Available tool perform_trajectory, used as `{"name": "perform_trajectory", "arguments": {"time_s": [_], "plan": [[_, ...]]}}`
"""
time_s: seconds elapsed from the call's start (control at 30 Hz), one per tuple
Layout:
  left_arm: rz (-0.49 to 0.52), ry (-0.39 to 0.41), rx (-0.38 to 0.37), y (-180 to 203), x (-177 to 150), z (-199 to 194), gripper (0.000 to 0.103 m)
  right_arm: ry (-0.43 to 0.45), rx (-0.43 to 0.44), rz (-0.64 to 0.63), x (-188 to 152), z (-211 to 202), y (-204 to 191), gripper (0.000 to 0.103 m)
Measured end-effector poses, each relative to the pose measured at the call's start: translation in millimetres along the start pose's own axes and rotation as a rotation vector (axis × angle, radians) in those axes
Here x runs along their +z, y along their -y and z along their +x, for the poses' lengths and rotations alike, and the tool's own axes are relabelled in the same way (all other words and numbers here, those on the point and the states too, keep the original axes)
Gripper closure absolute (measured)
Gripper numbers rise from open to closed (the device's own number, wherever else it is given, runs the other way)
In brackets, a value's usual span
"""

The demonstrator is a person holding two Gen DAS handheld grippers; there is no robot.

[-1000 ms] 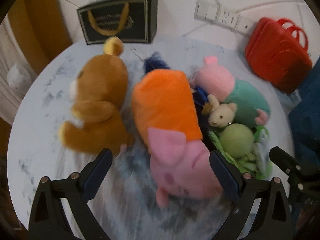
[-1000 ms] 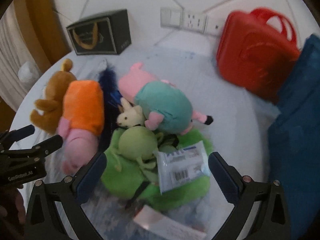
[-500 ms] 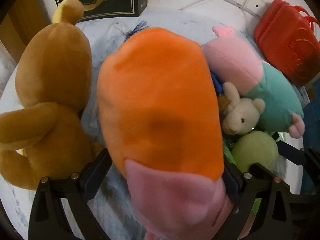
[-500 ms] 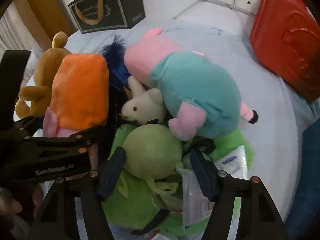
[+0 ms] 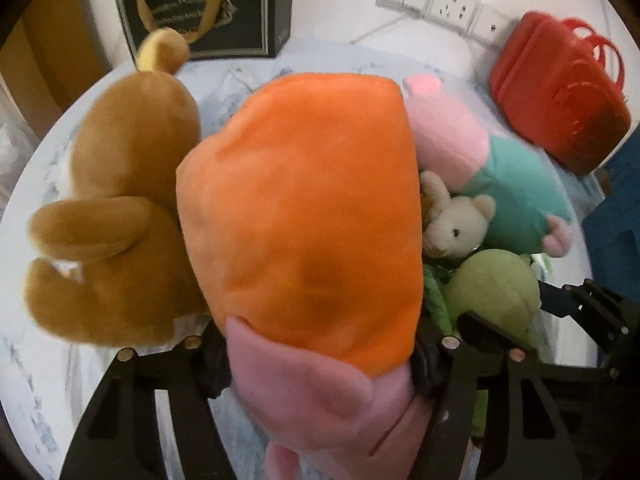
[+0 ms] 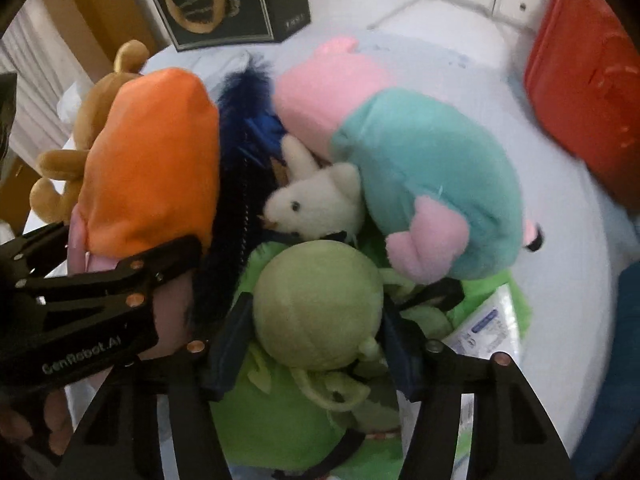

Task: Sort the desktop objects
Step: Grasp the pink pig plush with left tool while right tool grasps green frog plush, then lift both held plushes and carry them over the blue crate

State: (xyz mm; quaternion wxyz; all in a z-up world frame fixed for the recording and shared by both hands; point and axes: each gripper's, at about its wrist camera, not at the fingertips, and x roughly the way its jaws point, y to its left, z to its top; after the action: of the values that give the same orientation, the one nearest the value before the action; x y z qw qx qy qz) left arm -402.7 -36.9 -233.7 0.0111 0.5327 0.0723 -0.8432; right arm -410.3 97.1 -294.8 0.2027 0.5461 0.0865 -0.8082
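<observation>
Left hand-held gripper [image 5: 320, 364]: clamped on the orange-and-pink pig plush [image 5: 308, 208], near centre.
Right hand-held gripper [image 6: 316, 344]: closed around the green frog plush [image 6: 316, 304].
Brown bear [image 5: 116, 200]: left of the pig.
Red bag [image 5: 560, 104]: far right on the worktop [image 5: 40, 380].

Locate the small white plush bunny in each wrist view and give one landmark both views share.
Left wrist: small white plush bunny right of centre, between the orange-bodied pink pig plush and teal pig plush.
Right wrist: bunny at centre, above the round green plush head.
Shared landmark: the red plastic case, upper right.
</observation>
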Motion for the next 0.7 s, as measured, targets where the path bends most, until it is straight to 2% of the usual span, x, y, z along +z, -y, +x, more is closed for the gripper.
{"name": "perform_trajectory", "arguments": {"time_s": [0.27,0.4,0.57,0.7], "plan": [[0.012,0.145,0.04,-5.1,-8.4,-64.1,0.037,0.117,-0.055,0.011,-8.2,-63.5,-2.5,0.044],[0.029,0.229,0.051,-2.5,-11.7,-104.6,0.037,0.209,-0.09,0.005,-14.6,-107.1,-10.1,0.044],[0.054,0.325,0.046,5.0,-32.6,-157.5,0.037,0.344,-0.127,0.006,-24.0,-166.7,-32.9,0.044],[0.083,0.396,0.042,8.4,-49.0,-194.4,0.037,0.436,-0.156,0.012,-48.3,-218.9,-43.7,0.044]]}}
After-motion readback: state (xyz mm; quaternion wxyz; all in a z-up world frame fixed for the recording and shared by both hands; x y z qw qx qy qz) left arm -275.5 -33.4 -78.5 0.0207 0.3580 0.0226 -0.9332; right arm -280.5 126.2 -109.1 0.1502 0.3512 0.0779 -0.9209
